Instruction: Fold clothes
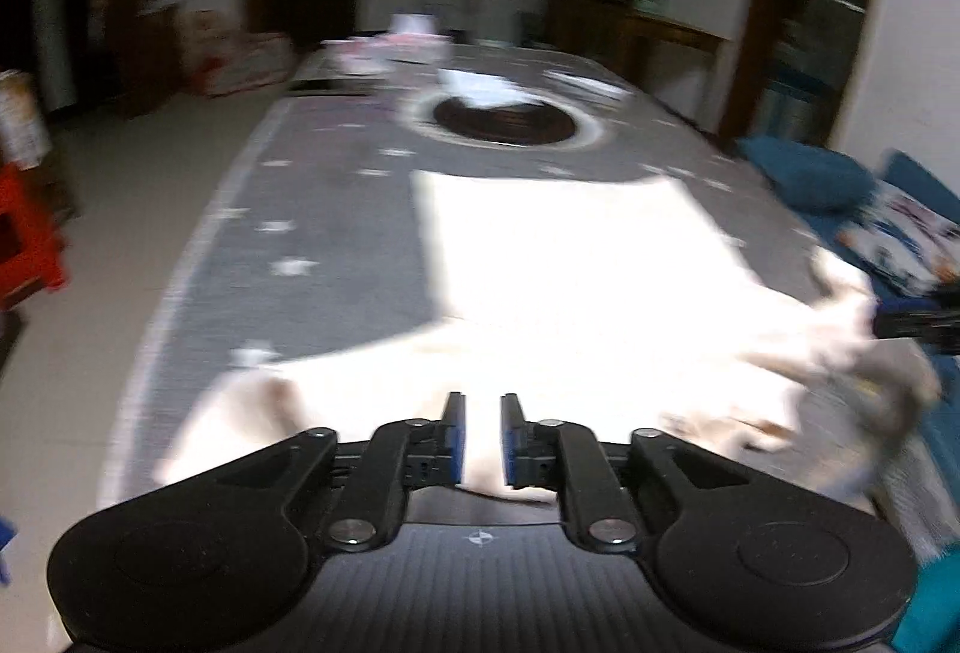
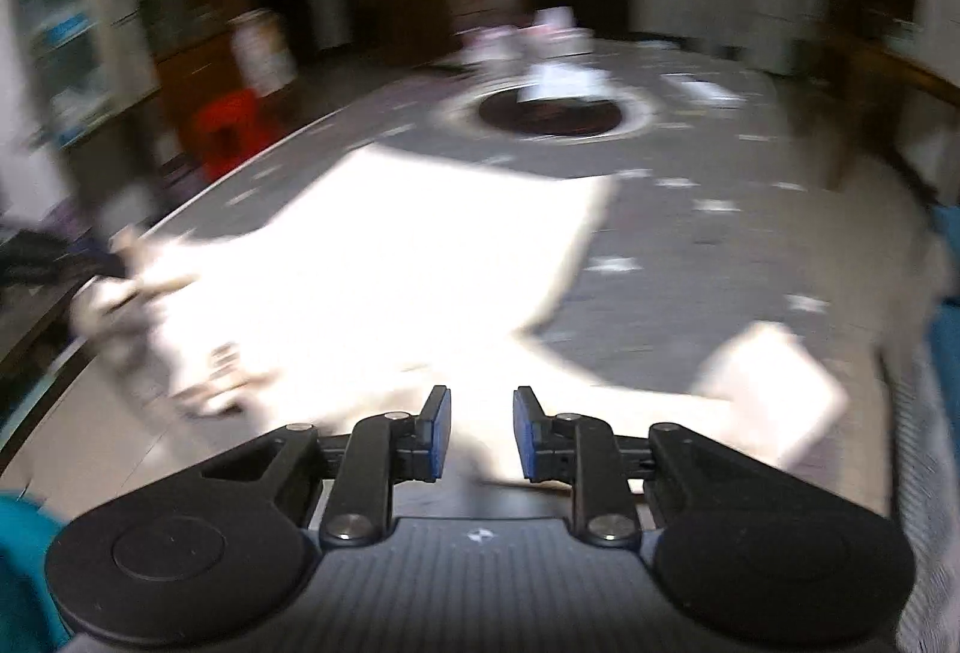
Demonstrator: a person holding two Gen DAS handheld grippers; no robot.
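White garment (image 1: 576,281) spread mostly flat on grey star-patterned table cover (image 1: 336,209), body pointing away, 2 sleeves fanned toward near edge. Both views blurred, glare washes out fabric detail. Left gripper (image 1: 483,437) low over near hem, jaws apart with narrow gap, cloth showing between but not pinched as far as I can tell. Right gripper (image 2: 482,434) likewise parted, holding nothing. Judgement: folding barely begun; no clean fold visible, sleeves and body all left to do.
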